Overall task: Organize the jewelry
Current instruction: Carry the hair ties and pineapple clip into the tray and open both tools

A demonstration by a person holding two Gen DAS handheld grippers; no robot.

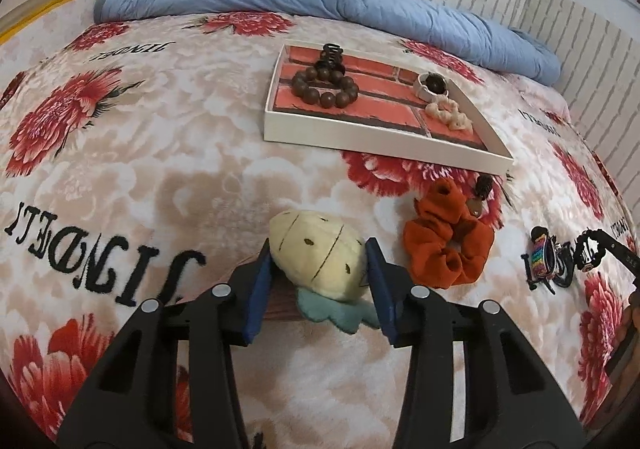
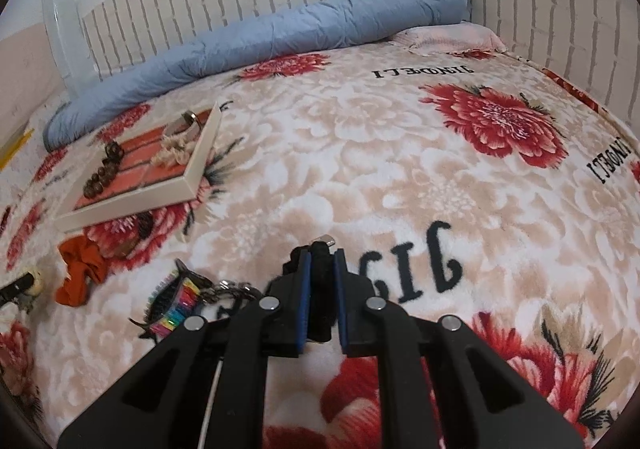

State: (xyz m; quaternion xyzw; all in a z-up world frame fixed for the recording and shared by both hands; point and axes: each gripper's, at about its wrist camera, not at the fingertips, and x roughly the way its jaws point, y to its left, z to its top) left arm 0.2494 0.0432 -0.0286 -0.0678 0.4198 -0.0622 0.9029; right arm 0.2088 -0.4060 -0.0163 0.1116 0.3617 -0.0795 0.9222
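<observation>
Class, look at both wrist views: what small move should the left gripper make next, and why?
Probably carry the plush pineapple forward to the tray and set it on a bare patch. The left gripper is shut on it, the tray lies just ahead, and it already holds the bead bracelet and other pieces, with free room near its front.

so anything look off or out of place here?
Only the left gripper: it is shut on a plush pineapple toy, no jewelry. The orange scrunchie and rainbow clip lie loose outside the tray.
</observation>
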